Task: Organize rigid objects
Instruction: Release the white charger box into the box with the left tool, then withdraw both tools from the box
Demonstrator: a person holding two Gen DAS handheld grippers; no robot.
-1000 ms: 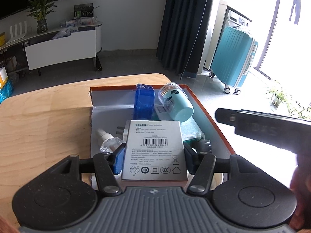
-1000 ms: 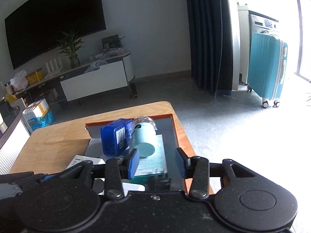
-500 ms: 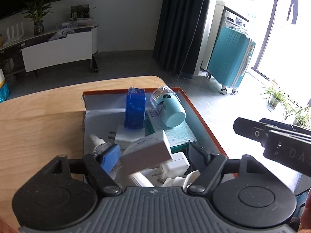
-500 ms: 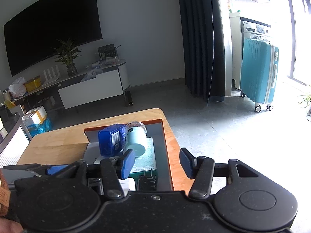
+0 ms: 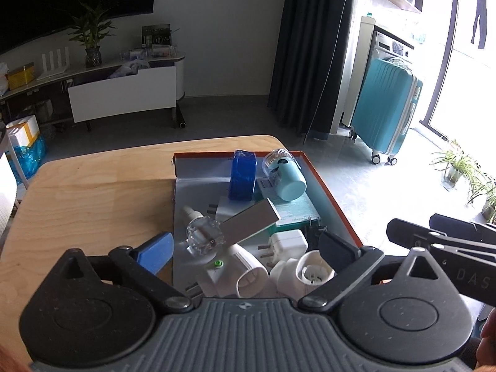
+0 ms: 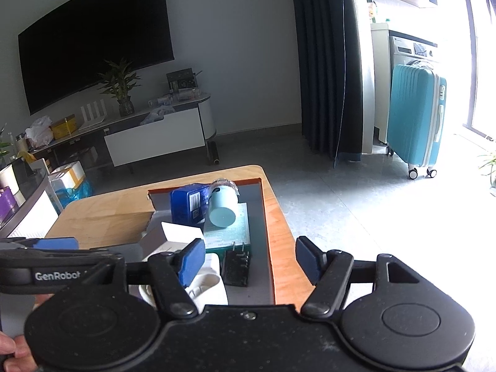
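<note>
An orange-rimmed box [image 5: 336, 204] on the wooden table [image 5: 93, 192] holds a blue box [image 5: 242, 175], a teal cylinder [image 5: 285, 179], a green flat box [image 5: 294, 210], a clear bottle [image 5: 203, 234], white plugs [image 5: 288, 243] and a black plug [image 6: 237, 266]. The white adapter box [image 5: 249, 221] lies tilted on top of them. My left gripper [image 5: 245, 248] is open and empty above the box's near end. My right gripper [image 6: 251, 259] is open and empty over the box's right side.
A teal suitcase [image 5: 387, 117] stands on the floor to the right. A TV stand [image 5: 121, 90] lines the far wall. Dark curtains [image 5: 313, 49] hang behind the table. Potted plants [image 5: 458, 167] sit by the window.
My left gripper opened and let go of the white adapter box, which dropped tilted into the orange-rimmed box. Both grippers drew back and up.
</note>
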